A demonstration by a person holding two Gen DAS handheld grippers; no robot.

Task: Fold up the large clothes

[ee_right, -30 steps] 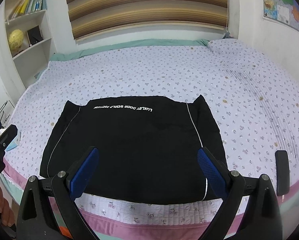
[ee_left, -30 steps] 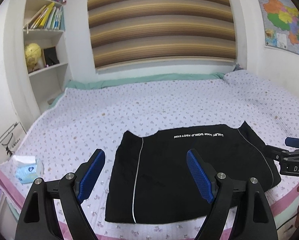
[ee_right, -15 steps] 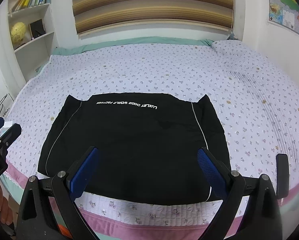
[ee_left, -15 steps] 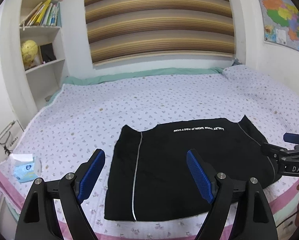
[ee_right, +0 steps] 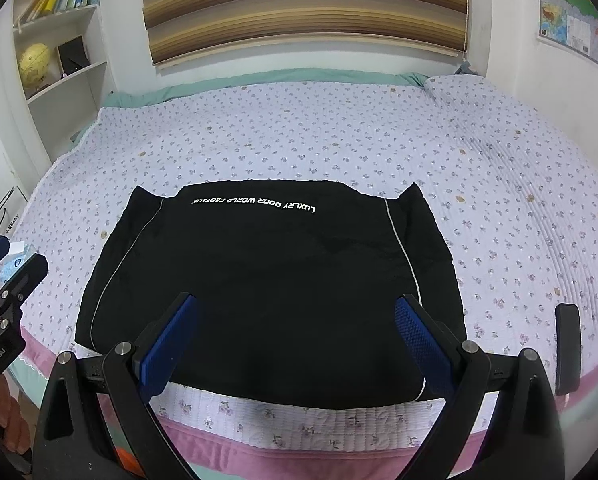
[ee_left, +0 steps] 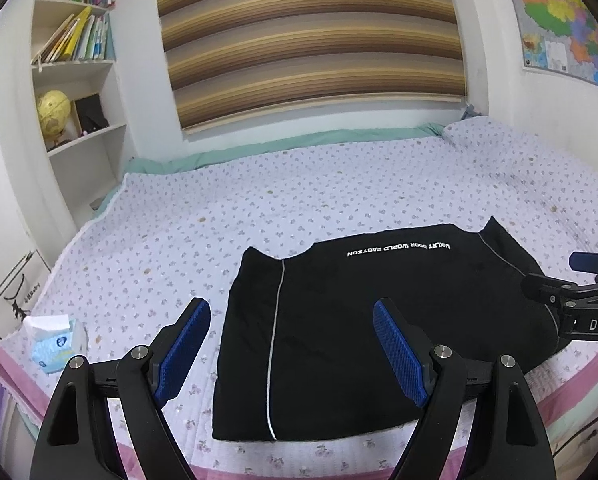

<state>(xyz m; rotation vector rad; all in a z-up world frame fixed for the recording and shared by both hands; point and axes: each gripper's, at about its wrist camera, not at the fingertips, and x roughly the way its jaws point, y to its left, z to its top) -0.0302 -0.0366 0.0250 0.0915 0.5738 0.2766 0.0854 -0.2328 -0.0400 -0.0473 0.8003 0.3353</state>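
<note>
A black garment (ee_left: 363, 320) (ee_right: 267, 280) with white lettering and thin white piping lies folded into a flat rectangle near the front edge of the bed (ee_left: 299, 200) (ee_right: 339, 128). My left gripper (ee_left: 291, 320) hovers open above its left part, with nothing between the blue pads. My right gripper (ee_right: 295, 312) is open too, held above the garment's front edge, and holds nothing. Each gripper shows at the side of the other's view: the right one (ee_left: 571, 300), the left one (ee_right: 7, 280).
A tissue pack (ee_left: 55, 344) lies on the bed's front left corner. A dark flat object (ee_right: 567, 348) rests at the front right edge. White bookshelves (ee_left: 75, 80) with a globe stand at the left, a striped blind (ee_left: 311, 40) behind, and a map (ee_left: 563, 24) on the right wall.
Both views have shifted slightly, so the garment sits a bit lower and further left in the frames. Both grippers stay open and the garment lies unmoved.
</note>
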